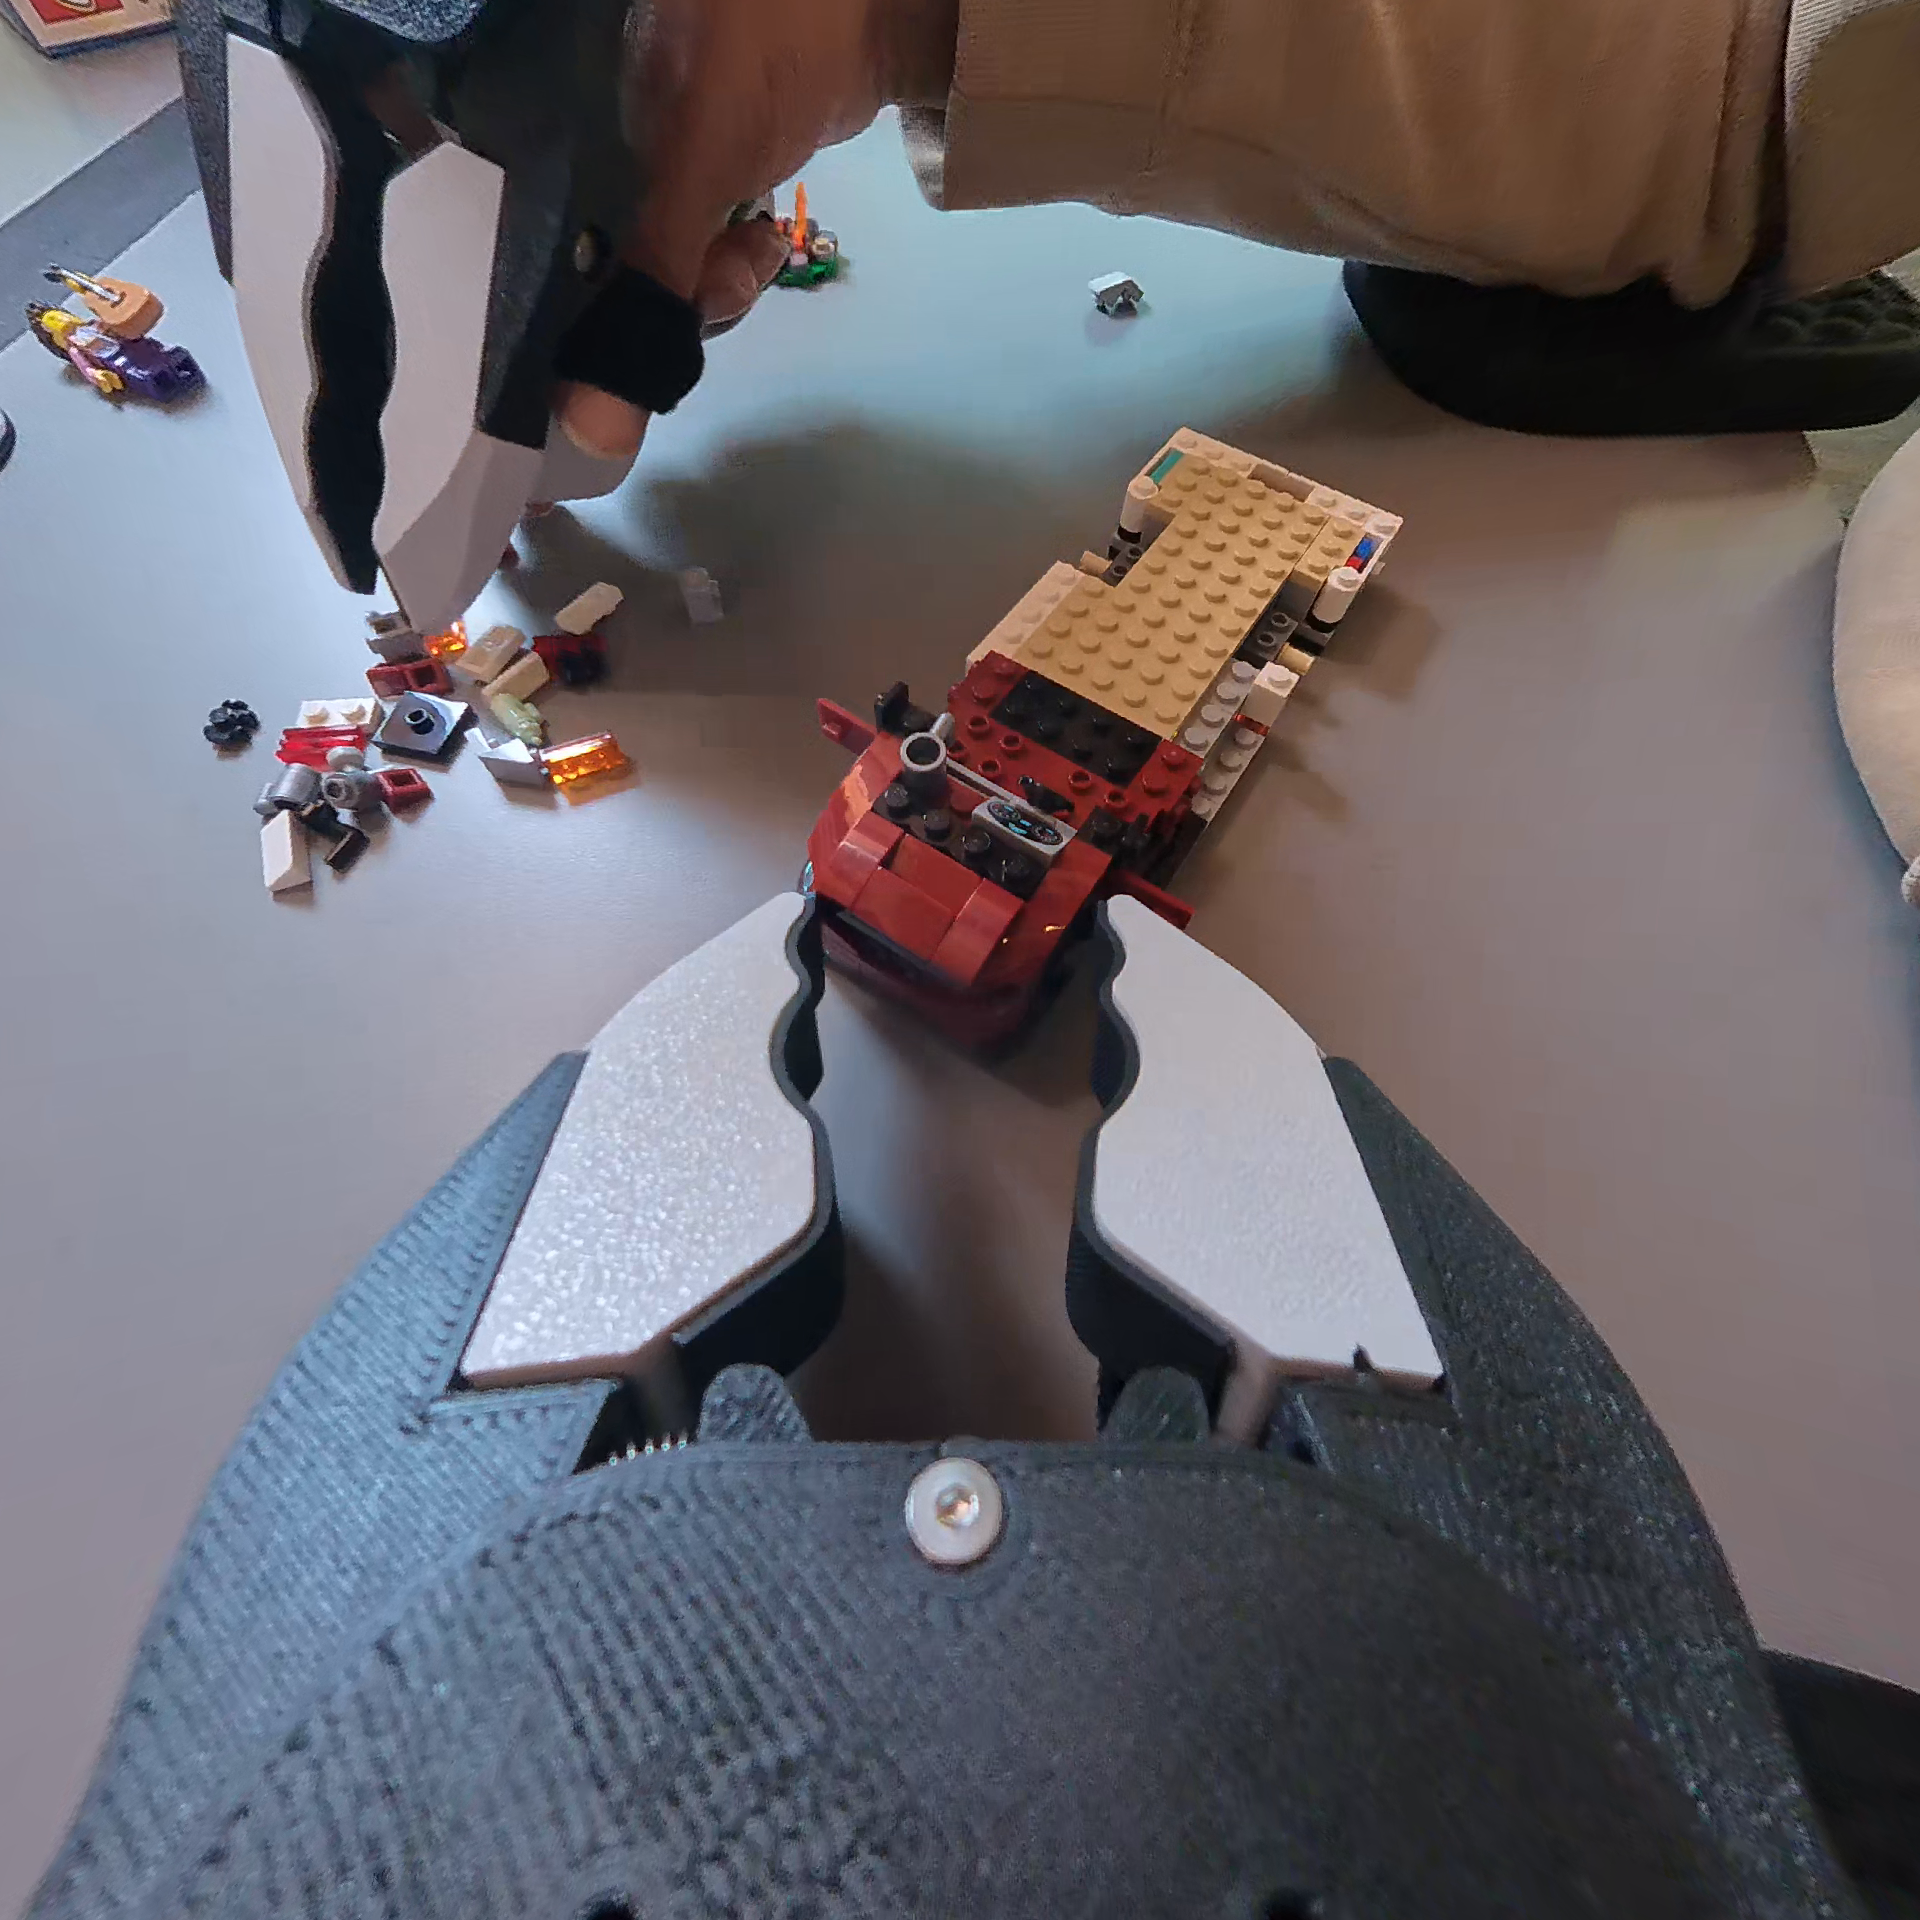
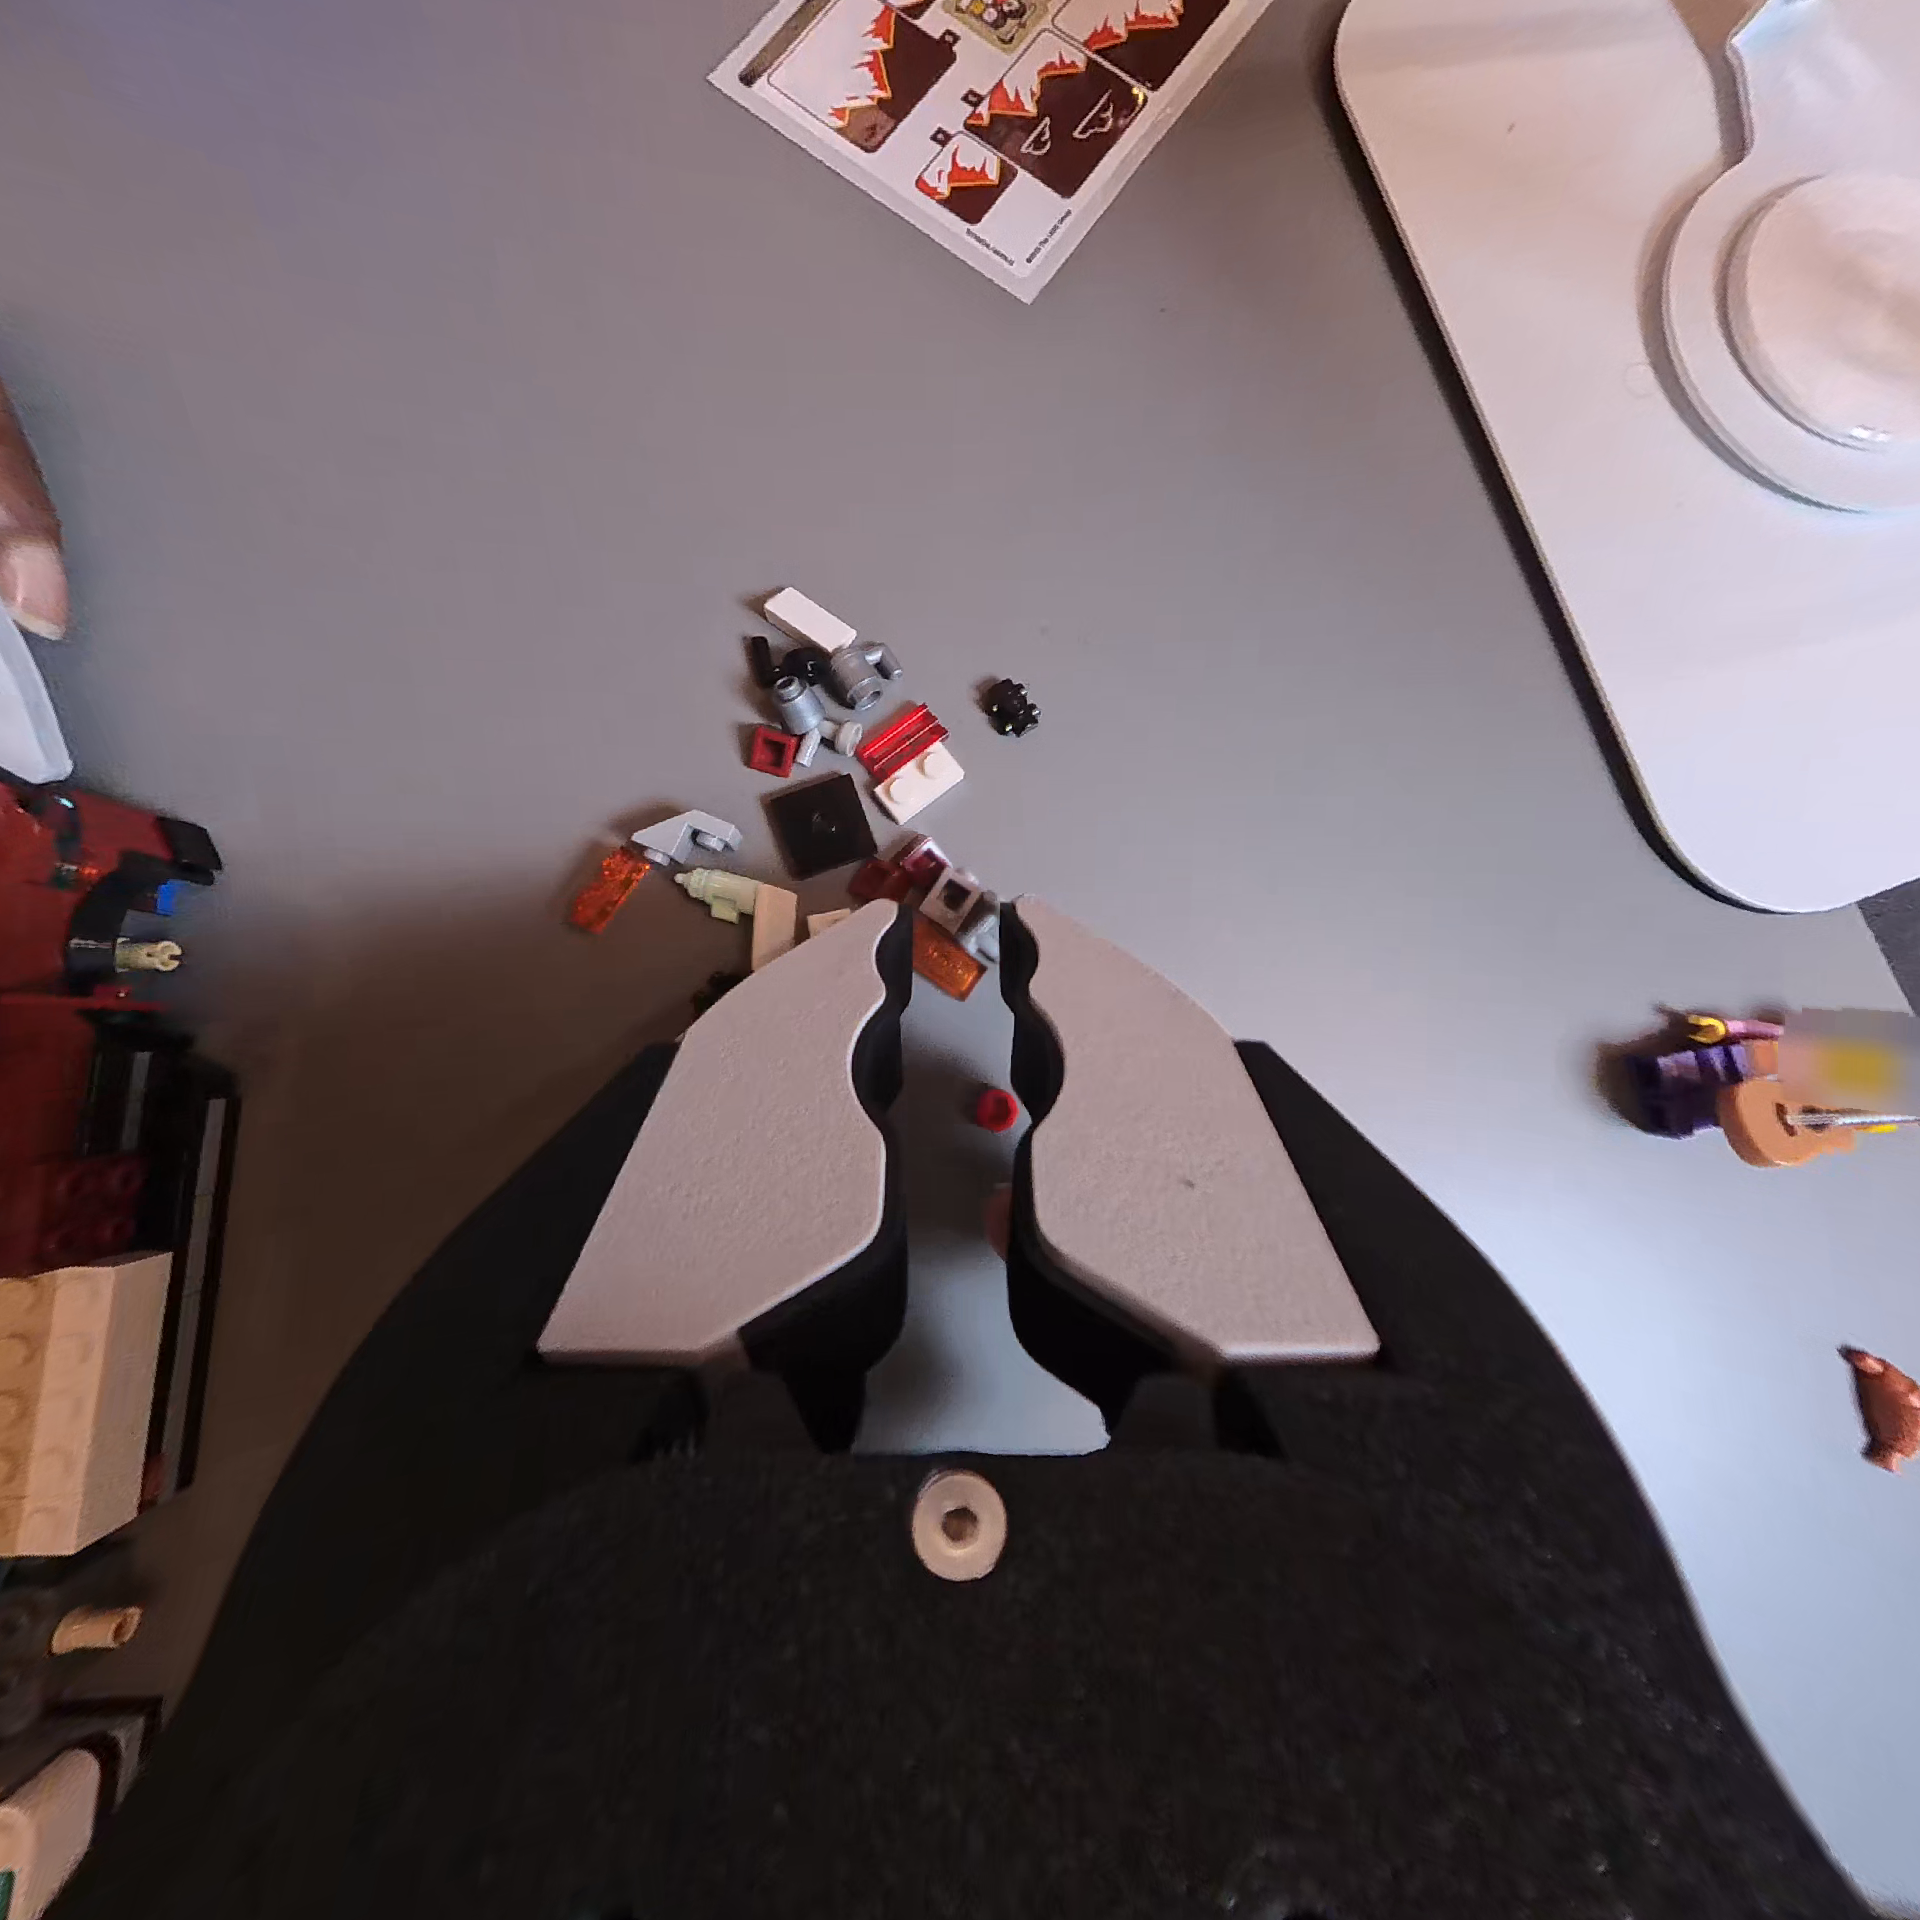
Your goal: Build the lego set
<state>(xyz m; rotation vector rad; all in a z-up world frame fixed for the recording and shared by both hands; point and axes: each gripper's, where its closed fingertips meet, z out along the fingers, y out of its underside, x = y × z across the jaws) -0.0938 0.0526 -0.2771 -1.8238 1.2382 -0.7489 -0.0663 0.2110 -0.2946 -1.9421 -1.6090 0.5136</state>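
My left gripper (image 1: 956, 920) is shut on the nose of a dark red brick vehicle (image 1: 997, 831), with one pad against each side of the front. The vehicle has a long tan studded deck (image 1: 1184, 592) and rests on the grey table (image 1: 1455, 1039). It also shows in the right wrist view (image 2: 62, 1039). My right gripper (image 2: 956, 914) is narrowly open, tips down in a pile of small loose pieces (image 2: 821, 831). An orange clear tile (image 2: 945, 966) and a small grey piece (image 2: 956, 896) lie between its tips. The right gripper also shows in the left wrist view (image 1: 416, 603), held by a hand.
A sticker sheet (image 2: 987, 114) lies far off and a white board (image 2: 1662, 623) lies at the right. A purple figure with a guitar (image 2: 1714, 1081) lies at the right. A small red round piece (image 2: 995, 1108) lies under the right fingers. A tan sleeve (image 1: 1351, 125) crosses above the vehicle.
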